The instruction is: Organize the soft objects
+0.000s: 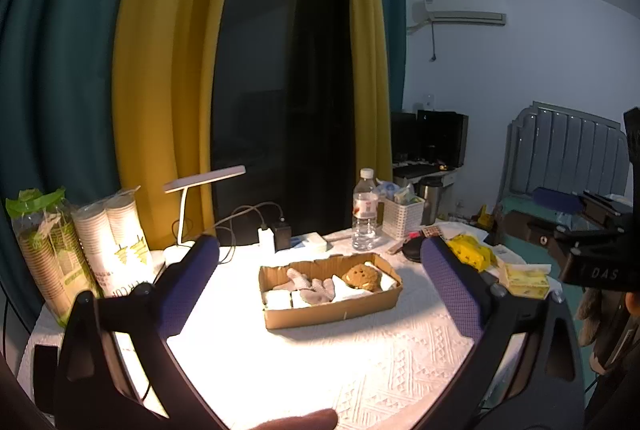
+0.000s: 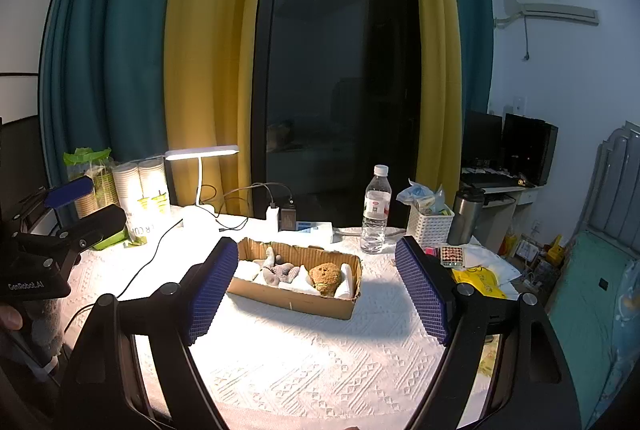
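- Teal curtain (image 2: 100, 50) hangs at the far left; a yellow curtain (image 2: 208, 42) hangs next to it, beside a dark glass door (image 2: 336, 70).
- Sleeves of paper cups (image 2: 140, 186) stand at the table's left back corner, one wrapped with a green top.
- A lit white desk lamp (image 2: 202, 154) shines down beside the cups; cables run from it toward a charger (image 2: 286, 216).
- The table (image 2: 304, 362) wears a white embossed cloth, bright under the lamp.
- Left gripper (image 1: 320, 282) hangs above the table, jaws wide apart, nothing between the pads.
- A shallow cardboard box (image 2: 296, 300) sits mid-table, holding the soft things: white folded pieces, grey gloves (image 2: 280, 270) and a brown plush (image 2: 326, 276), the plush to the right of the gloves.
- Right gripper (image 2: 316, 286) also hangs above the table, jaws wide apart and empty, framing the box.
- A water bottle (image 2: 376, 210) stands behind the box, to its right.
- A white basket (image 2: 430, 224) and a steel flask (image 2: 466, 216) follow; a yellow bag (image 2: 480, 282) lies near the right edge.
- Monitors (image 2: 508, 150) sit on a desk by the white wall; an air conditioner (image 2: 560, 12) is mounted high.
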A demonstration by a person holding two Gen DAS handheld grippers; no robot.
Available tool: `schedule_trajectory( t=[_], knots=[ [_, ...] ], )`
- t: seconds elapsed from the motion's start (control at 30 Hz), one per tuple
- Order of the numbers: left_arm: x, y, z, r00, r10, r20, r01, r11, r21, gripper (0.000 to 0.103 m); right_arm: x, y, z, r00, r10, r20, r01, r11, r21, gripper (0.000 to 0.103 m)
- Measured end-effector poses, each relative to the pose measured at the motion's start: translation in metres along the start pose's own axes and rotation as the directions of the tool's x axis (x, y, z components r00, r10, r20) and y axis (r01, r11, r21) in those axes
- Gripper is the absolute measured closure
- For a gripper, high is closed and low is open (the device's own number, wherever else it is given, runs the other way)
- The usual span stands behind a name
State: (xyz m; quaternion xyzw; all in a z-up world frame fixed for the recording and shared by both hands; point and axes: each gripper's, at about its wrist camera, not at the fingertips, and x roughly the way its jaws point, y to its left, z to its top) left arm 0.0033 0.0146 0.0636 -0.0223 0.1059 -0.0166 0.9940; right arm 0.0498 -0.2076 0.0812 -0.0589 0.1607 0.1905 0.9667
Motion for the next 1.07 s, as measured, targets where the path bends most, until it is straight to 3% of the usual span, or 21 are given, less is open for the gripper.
schedule_trajectory(
  t=[1.07],
  knots=[
    [0.0048,-0.0039,-0.0036,1.000,0.008,-0.014,-0.008,1.000,-0.003,0.001,0.0030,0.0005,-0.0065,1.000,0.010,-0.009,-0.010,1.000,-0.004,0.019]
  ],
)
